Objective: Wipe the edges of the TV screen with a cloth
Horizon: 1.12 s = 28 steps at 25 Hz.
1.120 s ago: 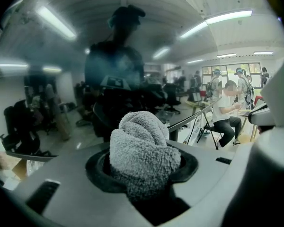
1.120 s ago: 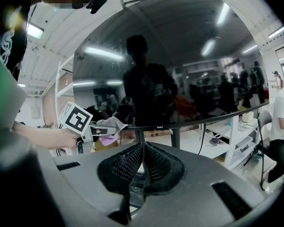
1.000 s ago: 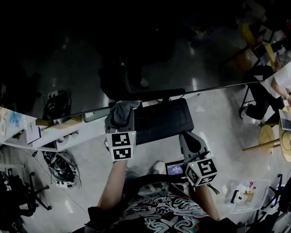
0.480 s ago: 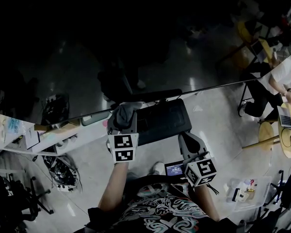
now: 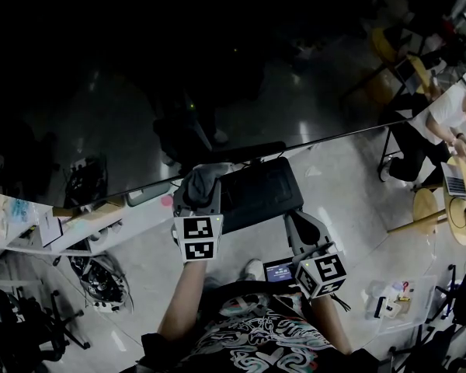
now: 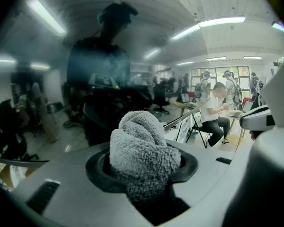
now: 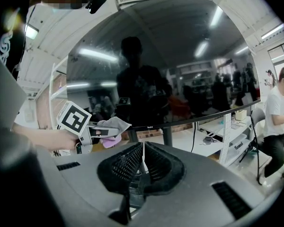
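The TV screen (image 5: 140,76) is a large dark glossy panel filling the upper head view; its bottom edge (image 5: 295,147) runs from lower left to upper right. My left gripper (image 5: 196,185) is shut on a bunched grey cloth (image 5: 198,182), and the cloth touches the screen's bottom edge. In the left gripper view the cloth (image 6: 143,152) bulges out between the jaws against the reflective screen (image 6: 61,79). My right gripper (image 5: 301,225) hangs lower and to the right, shut and empty, apart from the screen. Its view shows the screen (image 7: 170,70), the left gripper (image 7: 102,129) and the cloth (image 7: 112,124).
A black stand base (image 5: 260,193) sits under the screen between the grippers. A shelf with boxes (image 5: 54,220) stands at the left. People sit at round tables (image 5: 450,208) at the right. A clear box (image 5: 392,305) lies on the floor at lower right.
The left gripper with the cloth has barely shifted along the bottom edge. The view has drifted slightly. The right gripper has stayed put.
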Each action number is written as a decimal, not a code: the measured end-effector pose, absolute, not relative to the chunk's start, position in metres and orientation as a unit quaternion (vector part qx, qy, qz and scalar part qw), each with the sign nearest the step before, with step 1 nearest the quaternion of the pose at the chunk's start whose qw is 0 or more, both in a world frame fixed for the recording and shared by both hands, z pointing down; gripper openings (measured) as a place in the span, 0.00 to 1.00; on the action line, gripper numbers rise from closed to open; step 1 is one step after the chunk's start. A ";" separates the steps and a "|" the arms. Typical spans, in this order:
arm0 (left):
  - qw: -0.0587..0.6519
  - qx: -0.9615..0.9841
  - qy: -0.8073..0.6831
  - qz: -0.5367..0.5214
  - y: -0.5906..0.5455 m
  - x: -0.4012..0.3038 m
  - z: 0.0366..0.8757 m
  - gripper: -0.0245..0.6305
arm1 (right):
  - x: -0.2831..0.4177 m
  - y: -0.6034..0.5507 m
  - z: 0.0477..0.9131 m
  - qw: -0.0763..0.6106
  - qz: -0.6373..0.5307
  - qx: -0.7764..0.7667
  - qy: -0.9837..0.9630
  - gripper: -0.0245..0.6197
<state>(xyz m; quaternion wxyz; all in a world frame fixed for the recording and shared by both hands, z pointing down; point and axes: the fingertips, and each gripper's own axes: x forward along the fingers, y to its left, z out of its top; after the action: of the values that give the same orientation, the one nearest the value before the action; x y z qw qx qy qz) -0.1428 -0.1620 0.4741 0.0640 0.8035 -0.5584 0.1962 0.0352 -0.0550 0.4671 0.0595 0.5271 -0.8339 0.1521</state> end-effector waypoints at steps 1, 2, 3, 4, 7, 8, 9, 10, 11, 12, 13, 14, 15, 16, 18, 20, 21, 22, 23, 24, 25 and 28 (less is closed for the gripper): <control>0.064 0.804 -0.557 0.196 -0.162 -0.142 0.474 0.34 | 0.035 -0.055 0.467 0.060 0.153 0.528 -0.834 0.09; 0.063 0.805 -0.556 0.197 -0.162 -0.141 0.474 0.34 | 0.036 -0.055 0.467 0.060 0.153 0.528 -0.833 0.09; 0.063 0.806 -0.555 0.197 -0.163 -0.139 0.474 0.34 | 0.037 -0.054 0.467 0.060 0.153 0.529 -0.833 0.09; 0.063 0.807 -0.553 0.197 -0.163 -0.138 0.474 0.34 | 0.038 -0.054 0.467 0.059 0.152 0.531 -0.832 0.09; 0.064 0.811 -0.548 0.195 -0.163 -0.134 0.473 0.34 | 0.040 -0.054 0.465 0.058 0.151 0.535 -0.829 0.09; 0.065 0.812 -0.546 0.194 -0.163 -0.133 0.473 0.34 | 0.040 -0.054 0.465 0.057 0.152 0.536 -0.829 0.09; 0.065 0.813 -0.545 0.193 -0.163 -0.132 0.473 0.34 | 0.040 -0.053 0.464 0.056 0.152 0.536 -0.828 0.09; 0.066 0.814 -0.544 0.192 -0.163 -0.132 0.473 0.34 | 0.040 -0.053 0.464 0.056 0.152 0.537 -0.828 0.09; 0.067 0.815 -0.543 0.192 -0.163 -0.131 0.474 0.34 | 0.041 -0.053 0.464 0.056 0.151 0.538 -0.828 0.09; 0.068 0.816 -0.542 0.191 -0.164 -0.131 0.473 0.34 | 0.041 -0.053 0.464 0.056 0.150 0.539 -0.827 0.09; 0.069 0.816 -0.541 0.190 -0.164 -0.130 0.473 0.34 | 0.042 -0.052 0.464 0.056 0.150 0.540 -0.826 0.09; 0.069 0.817 -0.541 0.190 -0.164 -0.129 0.473 0.34 | 0.043 -0.052 0.464 0.056 0.150 0.542 -0.825 0.09; 0.069 0.817 -0.540 0.189 -0.164 -0.129 0.473 0.34 | 0.044 -0.052 0.464 0.056 0.150 0.543 -0.825 0.09; 0.070 0.818 -0.539 0.189 -0.164 -0.128 0.474 0.34 | 0.045 -0.051 0.465 0.056 0.150 0.544 -0.824 0.09; 0.069 0.819 -0.537 0.188 -0.164 -0.125 0.474 0.34 | 0.047 -0.050 0.465 0.056 0.150 0.546 -0.823 0.09; 0.069 0.820 -0.536 0.187 -0.164 -0.123 0.474 0.34 | 0.050 -0.049 0.465 0.056 0.150 0.548 -0.821 0.09; 0.069 0.821 -0.535 0.187 -0.165 -0.121 0.473 0.34 | 0.051 -0.049 0.465 0.056 0.149 0.549 -0.820 0.09; 0.068 0.822 -0.534 0.187 -0.165 -0.120 0.473 0.34 | 0.052 -0.049 0.465 0.055 0.150 0.550 -0.820 0.09; 0.068 0.823 -0.532 0.187 -0.166 -0.118 0.473 0.34 | 0.054 -0.049 0.465 0.055 0.150 0.551 -0.819 0.09; 0.068 0.825 -0.530 0.187 -0.166 -0.116 0.473 0.34 | 0.055 -0.048 0.465 0.054 0.151 0.552 -0.818 0.09; 0.068 0.826 -0.528 0.186 -0.166 -0.113 0.472 0.34 | 0.056 -0.048 0.465 0.054 0.151 0.553 -0.817 0.09; 0.067 0.829 -0.522 0.187 -0.167 -0.107 0.472 0.34 | 0.060 -0.046 0.465 0.052 0.150 0.557 -0.815 0.09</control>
<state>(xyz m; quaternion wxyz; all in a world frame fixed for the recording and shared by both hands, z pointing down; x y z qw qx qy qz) -0.1070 -0.1666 0.4721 0.0666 0.8295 -0.5222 0.1867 0.0603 -0.0463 0.4651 0.0524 0.5567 -0.8154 0.1498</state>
